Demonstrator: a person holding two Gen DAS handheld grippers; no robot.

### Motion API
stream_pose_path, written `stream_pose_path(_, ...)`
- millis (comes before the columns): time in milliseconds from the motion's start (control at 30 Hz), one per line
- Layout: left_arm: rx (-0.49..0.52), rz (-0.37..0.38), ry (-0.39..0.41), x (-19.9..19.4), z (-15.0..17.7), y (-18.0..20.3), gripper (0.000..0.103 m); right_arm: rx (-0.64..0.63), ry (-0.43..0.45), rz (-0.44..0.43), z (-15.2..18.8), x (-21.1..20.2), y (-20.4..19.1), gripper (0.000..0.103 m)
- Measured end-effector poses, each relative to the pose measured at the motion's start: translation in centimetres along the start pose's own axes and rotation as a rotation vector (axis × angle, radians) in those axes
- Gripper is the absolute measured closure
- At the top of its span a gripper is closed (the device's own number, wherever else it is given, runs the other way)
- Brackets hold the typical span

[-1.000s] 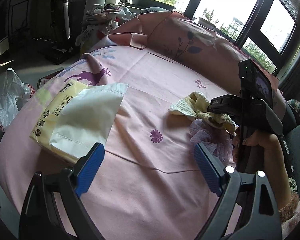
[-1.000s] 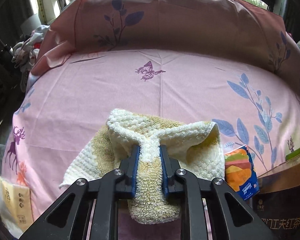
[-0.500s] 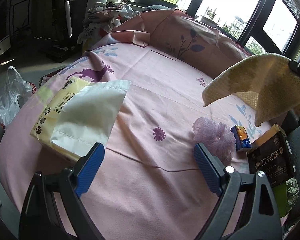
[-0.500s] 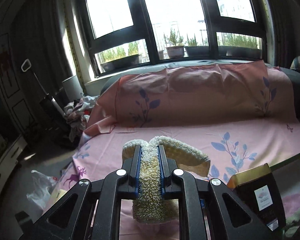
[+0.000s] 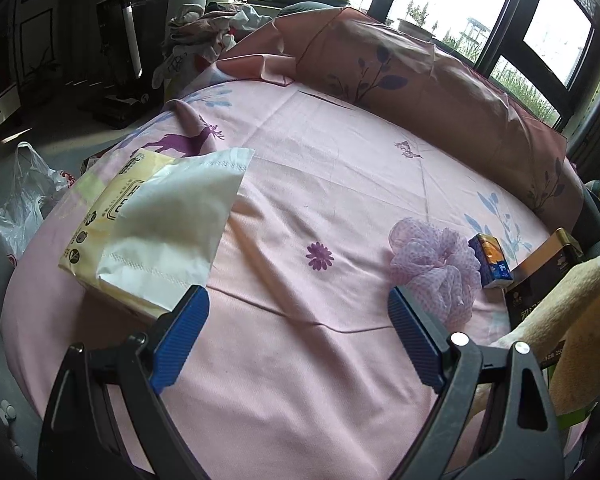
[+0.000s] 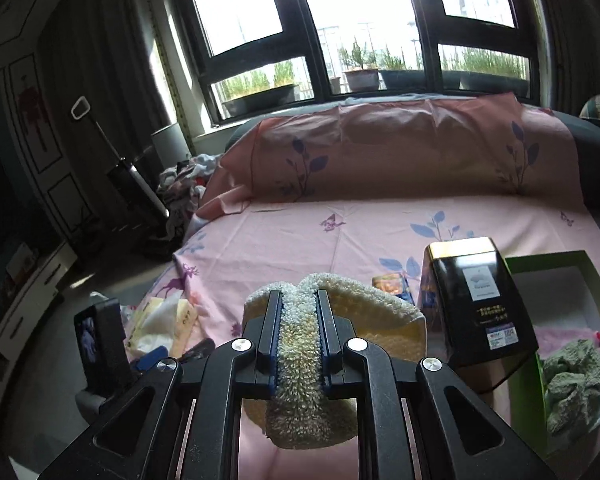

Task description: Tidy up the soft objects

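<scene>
Two grippers, both mine. My right gripper (image 6: pixel 299 336) has its jaws clamped tight on a cream and yellow towel (image 6: pixel 300 364), which is lifted clear of the pink bedsheet (image 6: pixel 300 232); a fold of it stands between the blue pads and the rest droops below and to the right of them. In the left wrist view the same towel (image 5: pixel 580 320) hangs at the right edge. My left gripper (image 5: pixel 296 320) is spread wide over the near part of the sheet, with nothing between its fingers.

One pack of tissues (image 5: pixel 112 216), left side of the bed, a loose white sheet draped over it.
One lilac mesh puff (image 5: pixel 436 264), right side, just beyond my left gripper's right finger.
One small orange and blue tissue packet (image 5: pixel 492 260), touching the puff on its right.
One black box with a gold top (image 6: pixel 476 300), upright, right of the towel.
One green open box (image 6: pixel 540 268), far right, holding a crumpled grey-green cloth (image 6: pixel 572 380) on something pink.
One heap of clothes (image 5: pixel 208 32), beyond the far left corner of the bed.
</scene>
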State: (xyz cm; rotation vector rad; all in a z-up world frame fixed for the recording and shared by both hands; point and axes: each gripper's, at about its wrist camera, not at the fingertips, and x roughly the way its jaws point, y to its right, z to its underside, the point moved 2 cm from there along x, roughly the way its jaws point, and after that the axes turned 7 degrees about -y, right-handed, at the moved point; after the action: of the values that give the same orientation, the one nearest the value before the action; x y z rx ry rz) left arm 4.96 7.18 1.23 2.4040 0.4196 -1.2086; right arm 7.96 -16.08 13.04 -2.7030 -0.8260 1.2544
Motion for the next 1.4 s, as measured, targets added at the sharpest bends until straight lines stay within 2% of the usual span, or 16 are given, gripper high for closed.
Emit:
stream_pose_path(67, 0.008, -0.002, -0.001, 0.0, 0.1, 0.2, 0.013, 0.054, -0.1, -0.059, 1.7, 3.0, 0.6, 0.087)
stream_pose_path(167, 0.027, -0.014, -0.008, 0.2, 0.3, 0.6, 0.013, 0.052, -0.23, -0.071, 3.7, 7.4, 0.1, 0.087)
stream_pose_path(267, 0.047, -0.031, -0.017, 0.6, 0.5, 1.0, 0.013, 0.012, -0.306, -0.014, 5.2, 11.3, -0.3, 0.087)
stream_pose_path(433, 0.07, -0.04, -0.034, 1.0, 0.9, 1.5, 0.013, 0.075, -0.411, -0.021, 7.0, 16.0, 0.9, 0.087)
stream_pose_path(500, 0.072, -0.033, -0.05, 1.3, 1.0, 1.6, 0.013, 0.077, -0.414, -0.042, 6.9, 16.0, 1.0, 0.084)
stream_pose_path(533, 0.075, -0.031, -0.058, 1.4, 1.1, 1.6, 0.013, 0.071, -0.425, -0.051, 6.8, 15.8, 1.1, 0.079)
stream_pose_path(600, 0.081, -0.019, -0.072, 1.6, 1.2, 1.7, 0.013, 0.06, -0.443, -0.071, 6.5, 15.2, 1.3, 0.06)
stream_pose_path(633, 0.083, -0.001, -0.08, 1.6, 1.3, 1.8, 0.013, 0.073, -0.445, -0.071, 6.4, 14.7, 1.6, 0.043)
stream_pose_path(667, 0.081, 0.022, -0.089, 1.6, 1.4, 1.9, 0.013, 0.093, -0.439, -0.061, 6.2, 14.1, 2.0, 0.034)
stream_pose_path(900, 0.066, 0.182, -0.141, 1.6, 1.8, 3.1, 0.013, 0.11, -0.311, 0.006, 4.7, 9.7, 3.7, 0.032)
stream_pose_path(1033, 0.076, 0.29, -0.193, 1.9, 2.3, 4.4, 0.013, 0.159, -0.294, -0.007, 4.2, 9.5, 4.8, 0.032)
stream_pose_path(1167, 0.137, 0.311, -0.251, 2.6, 3.5, 6.2, 0.013, 0.18, -0.321, -0.005, 4.5, 10.7, 5.1, 0.029)
stream_pose_path(1233, 0.169, 0.294, -0.268, 3.0, 4.0, 7.2, 0.013, 0.174, -0.341, 0.018, 4.8, 11.6, 5.1, 0.023)
stream_pose_path(1400, 0.208, 0.267, -0.306, 4.1, 4.9, 8.5, 0.013, 0.187, -0.369, 0.032, 5.1, 13.7, 5.4, 0.023)
